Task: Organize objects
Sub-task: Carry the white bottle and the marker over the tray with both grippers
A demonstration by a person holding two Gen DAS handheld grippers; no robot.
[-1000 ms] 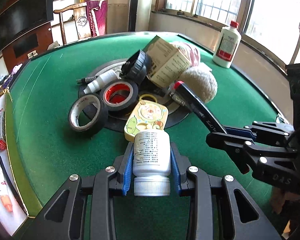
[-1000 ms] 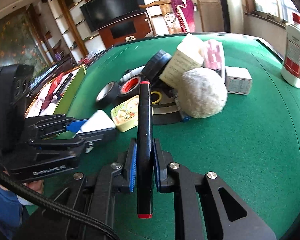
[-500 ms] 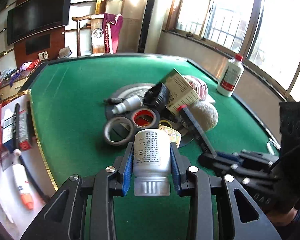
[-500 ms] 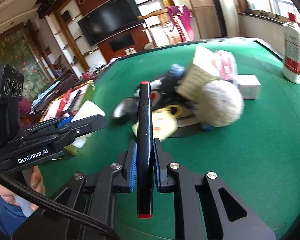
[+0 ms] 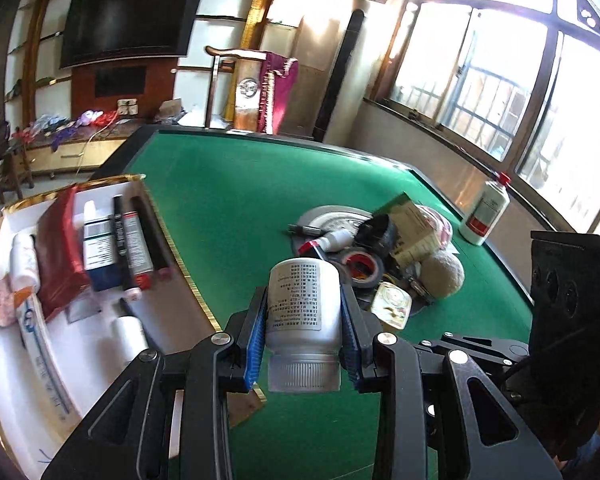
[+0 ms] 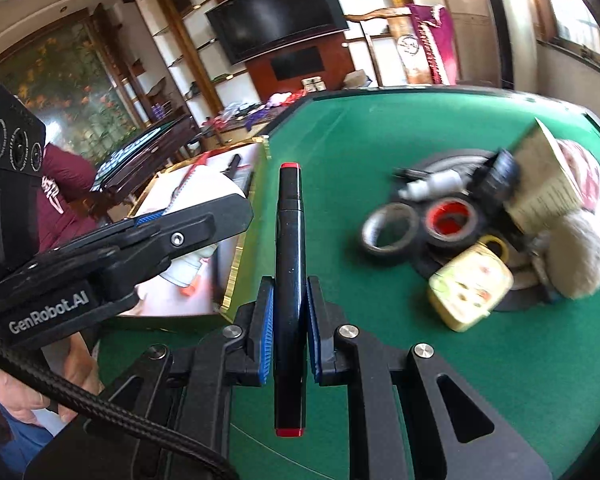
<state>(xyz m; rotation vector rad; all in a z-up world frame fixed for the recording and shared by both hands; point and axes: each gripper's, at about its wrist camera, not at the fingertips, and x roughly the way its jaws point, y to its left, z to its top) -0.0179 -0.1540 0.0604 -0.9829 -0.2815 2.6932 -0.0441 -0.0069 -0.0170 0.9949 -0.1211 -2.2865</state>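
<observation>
Holding one item in each hand-held gripper above the green table (image 5: 236, 208).
Left hand-held gripper (image 5: 303, 340) clamps a white bottle (image 5: 303, 308); right hand-held gripper (image 6: 290, 338) pinches a black marker (image 6: 289, 280).

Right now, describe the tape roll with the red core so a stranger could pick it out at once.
On the green felt table, find the pile of clutter on the dark round plate near its middle. At the pile's near edge two black tape rolls lie flat, side by side. The tape roll with the red core is the one nearer the tan box; its neighbour, the pale-cored roll, is whitish inside.
</observation>
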